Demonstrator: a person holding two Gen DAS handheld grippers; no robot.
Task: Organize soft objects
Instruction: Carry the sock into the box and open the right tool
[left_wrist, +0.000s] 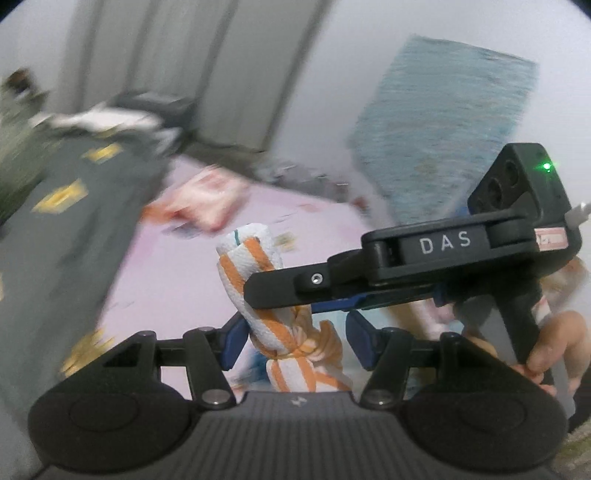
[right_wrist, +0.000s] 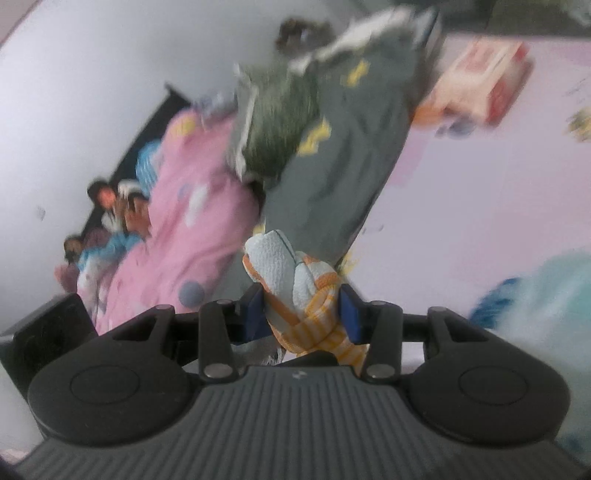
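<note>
1 striped towel (left_wrist: 258, 280), 2 tongs (left_wrist: 295, 341) (right_wrist: 301, 314), 1 blue towel (left_wrist: 443, 122).

A home bedroom, going by soft furnishings. Lilac bedsheet (right_wrist: 480, 206) spread across right side of right wrist view; pink patterned quilt (right_wrist: 177, 221) bunched at left centre, grey-green blanket with yellow motifs (right_wrist: 354, 155) draped through middle. Teal towel (left_wrist: 443, 122) at upper right of left wrist view, pale curtains (left_wrist: 155, 48) at upper left.
</note>
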